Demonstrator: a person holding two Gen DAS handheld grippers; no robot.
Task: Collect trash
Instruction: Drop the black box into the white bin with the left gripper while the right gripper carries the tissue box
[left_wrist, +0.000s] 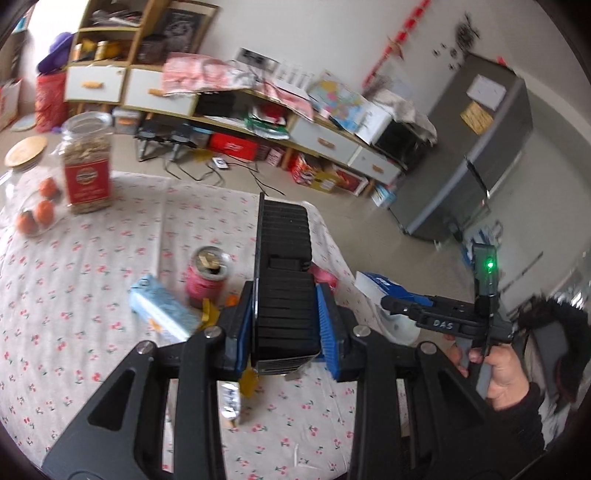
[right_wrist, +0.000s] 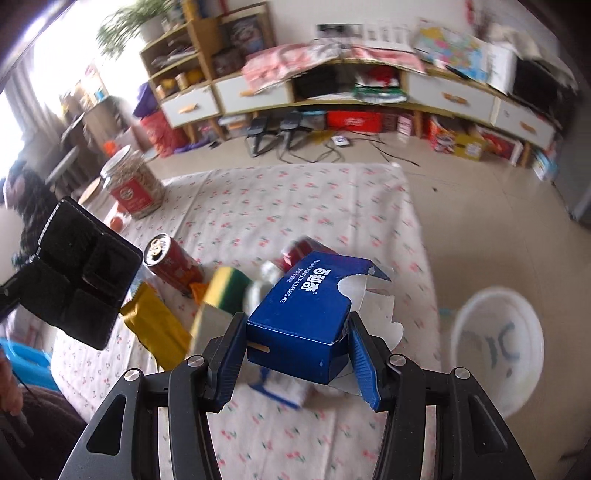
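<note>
A black plastic tray (left_wrist: 284, 280) is pinched by the left gripper (left_wrist: 286, 326) above the flowered table (left_wrist: 74, 295), its long side pointing away. A torn blue biscuit box (right_wrist: 306, 317) is squeezed in the right gripper (right_wrist: 295, 354), open end pointing forward.

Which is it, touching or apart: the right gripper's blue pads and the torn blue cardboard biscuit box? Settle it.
Touching. In the right wrist view, both blue pads of the right gripper press the sides of the blue cardboard biscuit box.
</note>
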